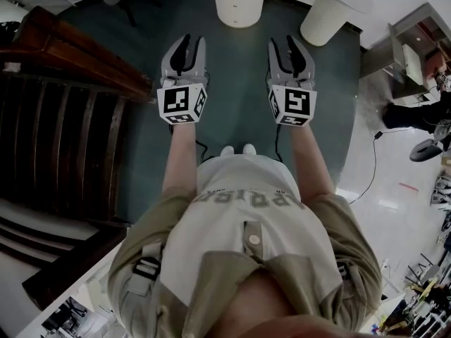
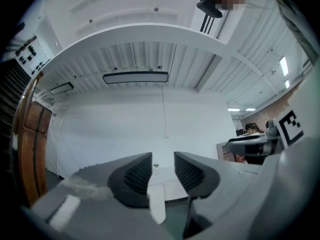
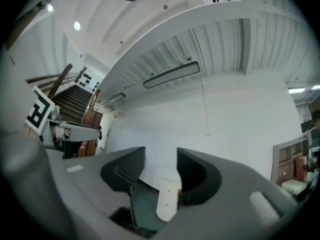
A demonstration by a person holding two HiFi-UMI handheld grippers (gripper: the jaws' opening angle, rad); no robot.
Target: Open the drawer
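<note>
I cannot make out a drawer in any view. A person stands on a teal mat (image 1: 239, 118) and holds both grippers out in front at about the same height. The left gripper (image 1: 189, 42) has its jaws apart with nothing between them; in the left gripper view (image 2: 163, 164) only a white wall and a white post (image 2: 156, 204) show through the gap. The right gripper (image 1: 289, 44) is open too and holds nothing. Its own view (image 3: 161, 159) shows a white post (image 3: 167, 196) beyond the jaws.
Two white round posts (image 1: 241, 2) (image 1: 325, 20) stand ahead of the grippers at the mat's far edge. A dark wooden staircase (image 1: 63, 139) fills the left side. A shelf unit (image 1: 409, 55) and a floor cable (image 1: 373, 167) lie to the right.
</note>
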